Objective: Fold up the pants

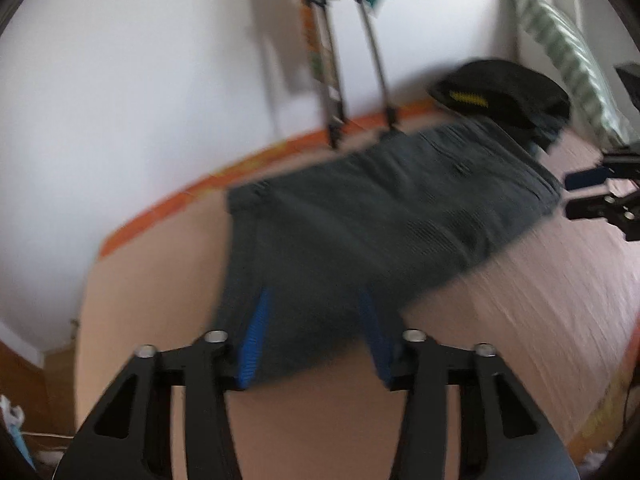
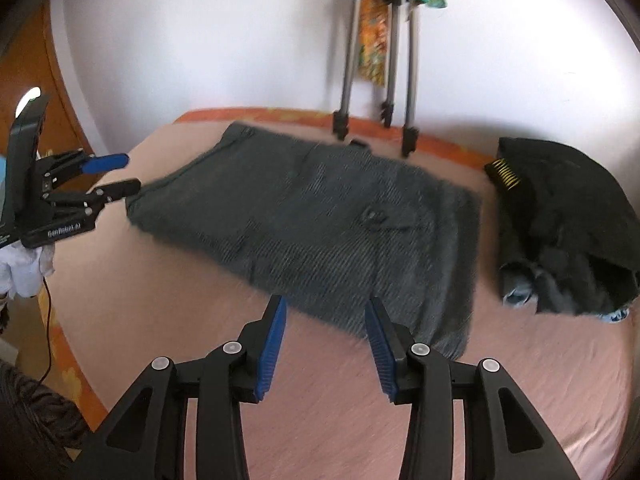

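Note:
Dark grey folded pants (image 1: 380,208) (image 2: 320,220) lie flat on a pink-sheeted bed (image 1: 520,300) (image 2: 160,300). My left gripper (image 1: 316,294) hovers over the pants' near end with its blue pads apart and not pressing the cloth. In the right wrist view the left gripper (image 2: 132,172) is at the pants' left edge, open, with nothing between its fingers. My right gripper (image 2: 326,300) stands open above the pants' near edge and holds nothing. In the left wrist view the right gripper (image 1: 568,196) shows at the far right, beside the pants. Both views are blurred.
A black garment pile (image 1: 504,92) (image 2: 560,216) with a yellow patch lies right of the pants. Tripod legs (image 1: 332,60) (image 2: 392,60) stand at the bed's far edge by the white wall. A striped pillow (image 1: 560,52) leans at the far right. A white-gloved hand (image 2: 20,268) holds the left gripper.

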The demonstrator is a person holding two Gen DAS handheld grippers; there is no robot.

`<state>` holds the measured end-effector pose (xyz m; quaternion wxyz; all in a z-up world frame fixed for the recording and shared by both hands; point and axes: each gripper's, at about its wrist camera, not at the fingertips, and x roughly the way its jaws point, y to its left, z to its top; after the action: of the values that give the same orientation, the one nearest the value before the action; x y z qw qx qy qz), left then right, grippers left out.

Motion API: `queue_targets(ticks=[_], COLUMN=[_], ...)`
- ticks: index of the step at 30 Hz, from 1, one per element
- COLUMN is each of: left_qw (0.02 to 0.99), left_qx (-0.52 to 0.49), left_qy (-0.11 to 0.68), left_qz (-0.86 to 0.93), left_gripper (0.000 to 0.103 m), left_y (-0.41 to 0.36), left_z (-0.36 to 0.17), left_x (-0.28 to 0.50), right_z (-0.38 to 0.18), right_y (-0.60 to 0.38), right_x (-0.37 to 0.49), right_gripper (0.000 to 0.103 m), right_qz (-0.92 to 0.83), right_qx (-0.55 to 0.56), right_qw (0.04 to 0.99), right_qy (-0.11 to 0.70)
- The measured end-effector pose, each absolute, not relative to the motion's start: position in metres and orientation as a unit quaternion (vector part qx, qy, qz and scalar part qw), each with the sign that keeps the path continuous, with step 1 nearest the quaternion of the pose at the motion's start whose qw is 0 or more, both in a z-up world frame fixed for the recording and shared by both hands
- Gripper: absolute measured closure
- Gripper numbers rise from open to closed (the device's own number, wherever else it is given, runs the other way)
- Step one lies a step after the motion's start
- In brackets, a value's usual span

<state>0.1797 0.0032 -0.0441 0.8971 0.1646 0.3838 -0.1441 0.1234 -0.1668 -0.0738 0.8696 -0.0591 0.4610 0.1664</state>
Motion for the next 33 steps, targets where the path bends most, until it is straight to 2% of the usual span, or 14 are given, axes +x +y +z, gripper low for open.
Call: queue_targets(ticks=[4,8,15,20,23,28,30,33], left_qw=[0.877,0.868,0.852,0.855,0.851,0.845,0.843,0.839], left_qx=[0.169,0.18,0.22,0.201,0.187,0.175,0.171,0.166], left_qy=[0.41,0.416,0.425,0.426,0.436,0.445,0.448,0.454], left_qz=[-0.184,-0.204,-0.212,-0.216,-0.227,-0.24,-0.244,-0.248], left_gripper=[0.081,0.083,0.083,0.083,0.083,0.083,0.083,0.082], left_y=[-0.013,-0.03,-0.05,-0.05,-0.05,-0.048,-0.048,-0.048], left_z=[-0.061,-0.069,-0.085,-0.083,-0.081,-0.09,-0.093,-0.098], left_x=[0.176,0.176,0.194,0.22,0.236,0.254,0.259,0.268], right_z=[-0.087,-0.107,-0.122,-0.117,-0.112,-0.11,-0.115,-0.124], right_y=[-0.16,-0.154,-0.153,-0.158,-0.155,-0.125,-0.114,-0.1], right_x=[0.12,0.129,0.162,0.178,0.177,0.159,0.157,0.158], right_gripper=[0.06,0.068,0.068,0.07,0.065,0.064,0.049,0.043], right_qz=[0.172,0.188,0.182,0.184,0.206,0.264,0.264,0.256], right_qx=[-0.048,-0.016,-0.003,0.005,0.0,-0.069,-0.1,-0.148], right_qw=[0.861,0.839,0.834,0.844,0.849,0.842,0.838,0.836], right_qy=[0.476,0.51,0.521,0.503,0.486,0.466,0.468,0.462])
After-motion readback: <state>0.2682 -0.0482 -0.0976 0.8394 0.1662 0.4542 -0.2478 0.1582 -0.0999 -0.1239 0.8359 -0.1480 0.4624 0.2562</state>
